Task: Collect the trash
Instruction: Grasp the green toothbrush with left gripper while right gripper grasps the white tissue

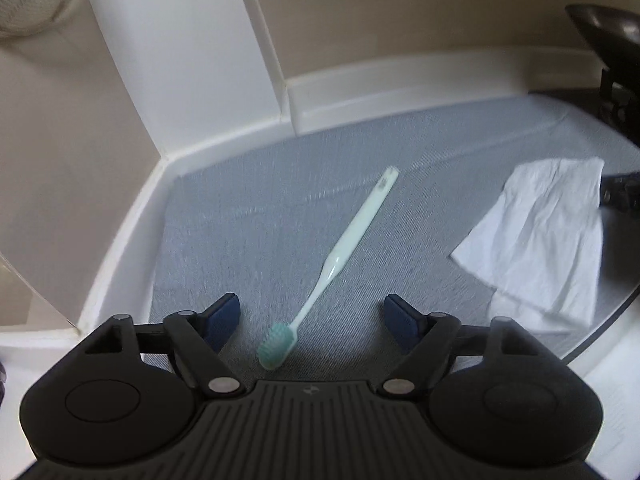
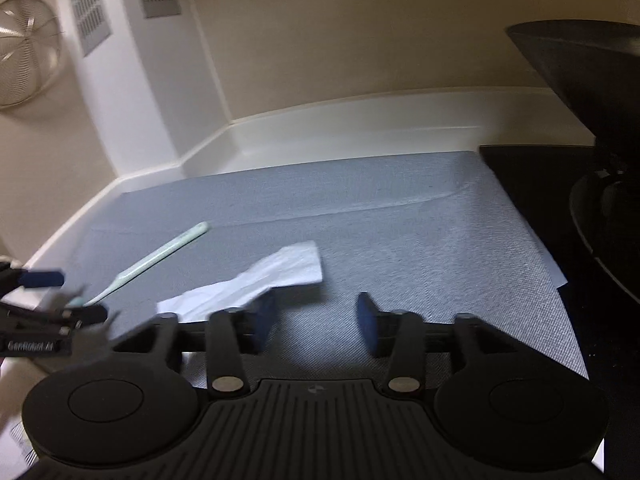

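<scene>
Between the blue pads of the left hand-held gripper (image 1: 312,322), the green bristled head of a toothbrush (image 1: 344,256) is lying on the blue-grey mat (image 1: 248,208). Its jaws are standing wide apart, touching nothing. The toothbrush is showing a pale mint handle, slim and straight, which is running away and to the right, ending in a rounded tip with a small mark. To its right, well apart from it, a white tissue (image 1: 540,236) is lying crumpled and creased, partly unfolded, with one corner lifting.

Seen from the right wrist camera, the right hand-held gripper (image 2: 316,318) is holding its jaws apart too, with nothing between them; its left pad is sitting just beside the near edge of the tissue (image 2: 272,280), whether touching cannot be told. Farther back, the mat is ending at a white raised rim of the surface (image 2: 360,120), and a beige wall (image 2: 360,32) is rising behind it.
</scene>
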Available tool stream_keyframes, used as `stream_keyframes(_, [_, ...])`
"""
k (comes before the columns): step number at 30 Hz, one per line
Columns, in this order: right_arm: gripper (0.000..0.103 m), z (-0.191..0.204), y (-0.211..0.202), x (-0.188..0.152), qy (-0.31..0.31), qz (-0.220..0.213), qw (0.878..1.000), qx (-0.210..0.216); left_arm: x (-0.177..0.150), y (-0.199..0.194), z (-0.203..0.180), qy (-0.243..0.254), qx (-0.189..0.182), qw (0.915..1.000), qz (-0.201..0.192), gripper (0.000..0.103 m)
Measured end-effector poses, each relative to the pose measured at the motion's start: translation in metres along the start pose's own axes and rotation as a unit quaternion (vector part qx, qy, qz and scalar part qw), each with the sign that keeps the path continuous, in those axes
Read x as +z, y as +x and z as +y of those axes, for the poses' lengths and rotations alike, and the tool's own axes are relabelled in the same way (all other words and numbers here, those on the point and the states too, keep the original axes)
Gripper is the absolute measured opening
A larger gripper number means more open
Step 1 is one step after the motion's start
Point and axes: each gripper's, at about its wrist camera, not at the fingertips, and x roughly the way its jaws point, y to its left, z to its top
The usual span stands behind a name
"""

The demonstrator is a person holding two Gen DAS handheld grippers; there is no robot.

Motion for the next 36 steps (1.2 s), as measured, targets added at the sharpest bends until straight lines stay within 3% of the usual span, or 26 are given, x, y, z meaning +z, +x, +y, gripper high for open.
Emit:
stream_keyframes(1, [0.060,0.001,0.004,0.001,-0.002,0.004,1.000,0.002,-0.001,0.000,0.002,-0.006,-0.002,1.0000,-0.007,0.075])
stream_keyframes(2, [0.062,0.003,0.006,0.001,-0.009,0.002,1.000,0.004,-0.002,0.001,0.003,-0.011,-0.010,0.9999,-0.006,0.062])
stream_keyframes(3, [0.068,0.006,0.008,0.001,-0.017,0.001,1.000,0.005,-0.002,-0.001,0.004,-0.019,-0.023,0.9996,-0.003,0.040])
stream_keyframes(5, [0.076,0.011,0.012,-0.001,-0.034,0.001,0.999,0.010,-0.003,-0.003,0.005,-0.016,-0.014,0.9998,-0.002,0.009])
stream_keyframes(6, [0.076,0.014,0.013,-0.003,-0.042,-0.002,0.999,0.013,-0.005,-0.006,0.006,-0.015,-0.013,0.9998,-0.005,0.005])
stream_keyframes(8, [0.054,0.017,0.013,-0.004,-0.052,-0.006,0.998,0.019,-0.009,-0.013,0.005,-0.021,-0.014,0.9997,-0.004,0.003])
stream_keyframes(9, [0.016,0.016,0.013,-0.004,-0.052,-0.004,0.998,0.024,-0.011,-0.017,0.005,-0.024,-0.015,0.9996,-0.004,0.003])
stream_keyframes(10, [0.001,0.015,0.015,-0.004,-0.048,0.003,0.998,0.027,-0.013,-0.022,0.003,-0.026,-0.018,0.9995,-0.007,0.003])
stream_keyframes(15, [0.001,0.007,-0.001,-0.005,-0.030,-0.005,0.999,0.039,-0.019,-0.059,-0.012,-0.016,-0.035,0.9989,-0.029,0.002])
stream_keyframes(19, [0.001,0.004,-0.007,-0.009,-0.029,0.000,0.999,0.037,-0.018,-0.070,-0.026,0.022,-0.064,0.9977,-0.008,0.005])
stream_keyframes(20, [0.001,0.003,-0.008,-0.010,-0.025,0.003,0.999,0.037,-0.016,-0.069,-0.029,0.029,-0.063,0.9976,-0.004,0.009])
stream_keyframes(22, [0.004,0.000,-0.008,-0.010,-0.019,0.007,0.999,0.035,-0.011,-0.063,-0.032,0.023,-0.040,0.9989,0.000,0.044])
stream_keyframes(23, [0.005,-0.001,-0.008,-0.009,-0.013,0.009,0.999,0.035,-0.007,-0.058,-0.032,0.012,-0.030,0.9995,-0.001,0.072])
stream_keyframes(24, [0.005,-0.002,-0.007,-0.009,-0.007,0.010,0.999,0.037,-0.005,-0.055,-0.032,0.002,-0.024,0.9997,-0.007,0.082])
stream_keyframes(26, [0.011,-0.002,-0.005,-0.007,0.002,0.012,0.999,0.044,0.000,-0.046,-0.035,-0.008,-0.020,0.9997,-0.008,0.081])
stream_keyframes(28, [0.029,-0.003,-0.001,-0.004,0.016,0.009,0.999,0.048,0.004,-0.036,-0.040,-0.016,-0.023,0.9996,0.004,0.077])
stream_keyframes(29, [0.033,-0.002,0.000,-0.002,0.022,0.009,0.998,0.050,0.006,-0.030,-0.043,-0.018,-0.025,0.9994,0.014,0.064])
stream_keyframes(30, [0.044,0.000,0.001,0.000,0.027,0.011,0.998,0.051,0.006,-0.025,-0.046,-0.019,-0.027,0.9992,0.023,0.045])
stream_keyframes(31, [0.055,0.002,0.001,0.002,0.031,0.010,0.998,0.051,0.006,-0.022,-0.048,-0.025,-0.028,0.9991,0.020,0.038])
stream_keyframes(32, [0.059,0.004,0.000,0.002,0.034,0.008,0.998,0.051,0.007,-0.022,-0.050,-0.027,-0.030,0.9990,0.021,0.022])
stream_keyframes(33, [0.064,0.004,-0.002,0.002,0.036,0.004,0.998,0.051,0.007,-0.022,-0.052,-0.026,-0.034,0.9989,0.020,0.013])
stream_keyframes(36, [0.069,-0.001,-0.004,0.000,0.049,0.010,0.997,0.054,0.004,-0.024,-0.059,-0.014,-0.026,0.9995,0.014,0.013])
